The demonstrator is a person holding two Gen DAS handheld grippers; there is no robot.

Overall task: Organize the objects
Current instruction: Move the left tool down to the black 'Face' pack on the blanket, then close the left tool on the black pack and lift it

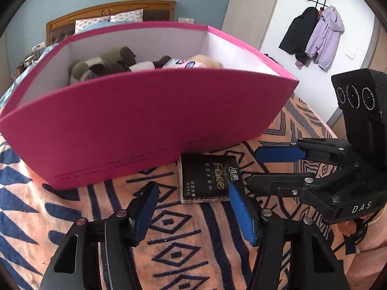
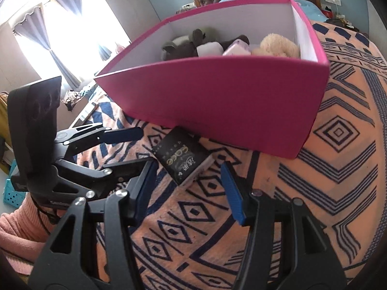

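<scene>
Tissue pack, black with gold lettering, lies flat on the bed just in front of the pink box, its far edge touching or almost touching the box wall. We judge it light and soft: a film wrap over folded paper that will dent under pressure and may slide, so we would take it across its short width, one finger on each long edge, and squeeze gently.

Our left gripper hangs nearest to us, fingers released with nothing between them; its right finger sits just beside the pack's near corner. Our right gripper is likewise released and empty, the pack lying just beyond its fingertips. Each gripper shows in the other's view, so the two crowd the same spot.

Under the pack, the blanket, orange with dark blue geometric patterns, is soft and gives, so pressing down will sink the pack.

Beyond, the box holds plush toys with room left. Farther off we see the wooden headboard with pillows, jackets on a wall hook, and a bright curtained window.
</scene>
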